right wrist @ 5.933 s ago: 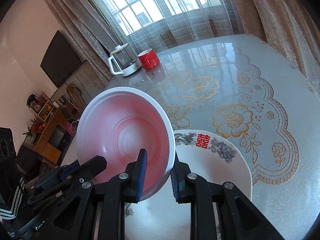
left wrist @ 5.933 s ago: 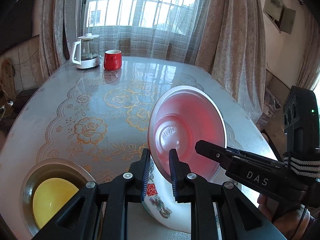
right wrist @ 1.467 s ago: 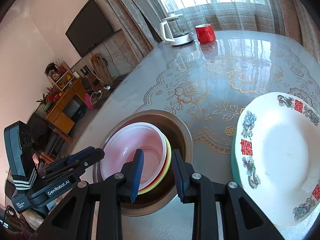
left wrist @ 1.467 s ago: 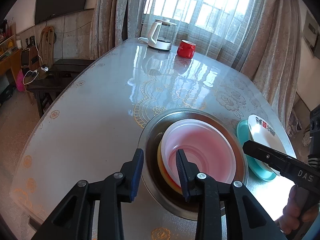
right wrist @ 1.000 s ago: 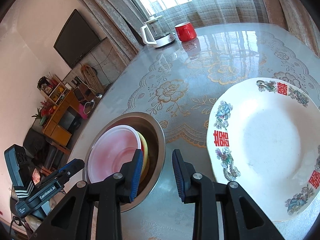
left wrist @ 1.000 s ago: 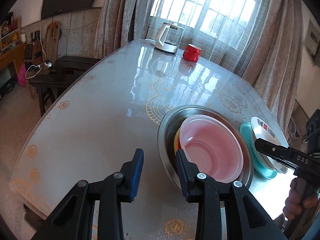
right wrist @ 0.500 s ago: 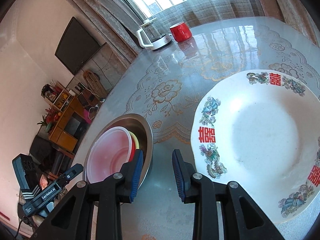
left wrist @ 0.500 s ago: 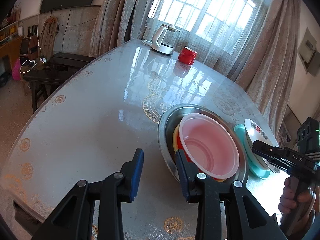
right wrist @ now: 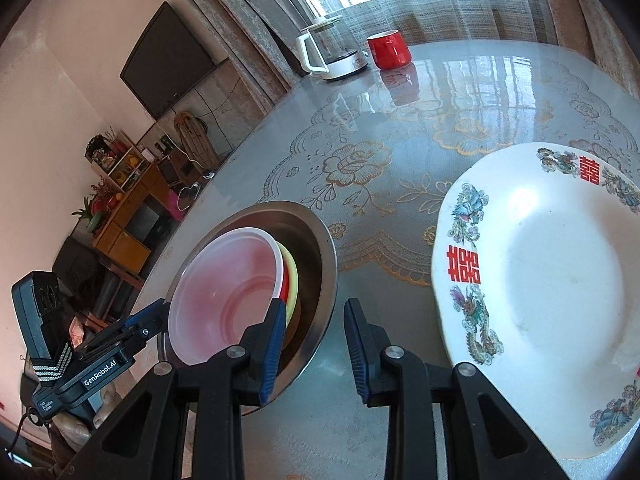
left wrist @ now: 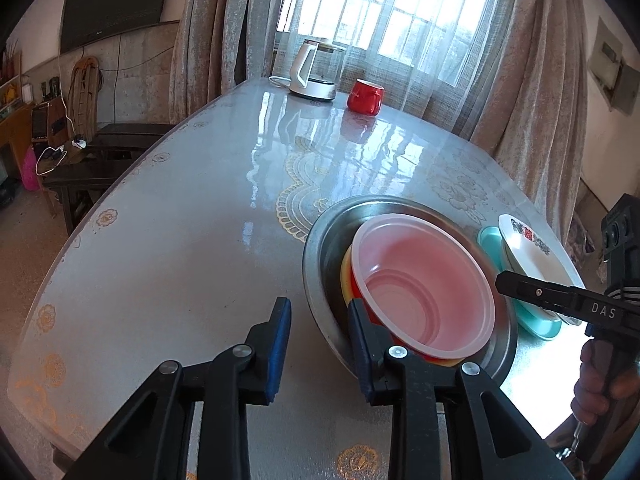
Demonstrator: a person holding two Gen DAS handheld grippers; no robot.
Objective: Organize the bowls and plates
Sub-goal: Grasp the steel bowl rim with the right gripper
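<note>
Pink bowl (left wrist: 424, 284) sits nested in the steel basin (left wrist: 320, 240); both grippers' jaws gape empty.

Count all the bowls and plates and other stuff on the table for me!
Bowls: 3 (metal bowl, yellow bowl, pink bowl)
Plates: 2 (white plate, teal plate)
Mugs: 1 (red mug)
Kettles: 1 (kettle)
Total: 7
</note>
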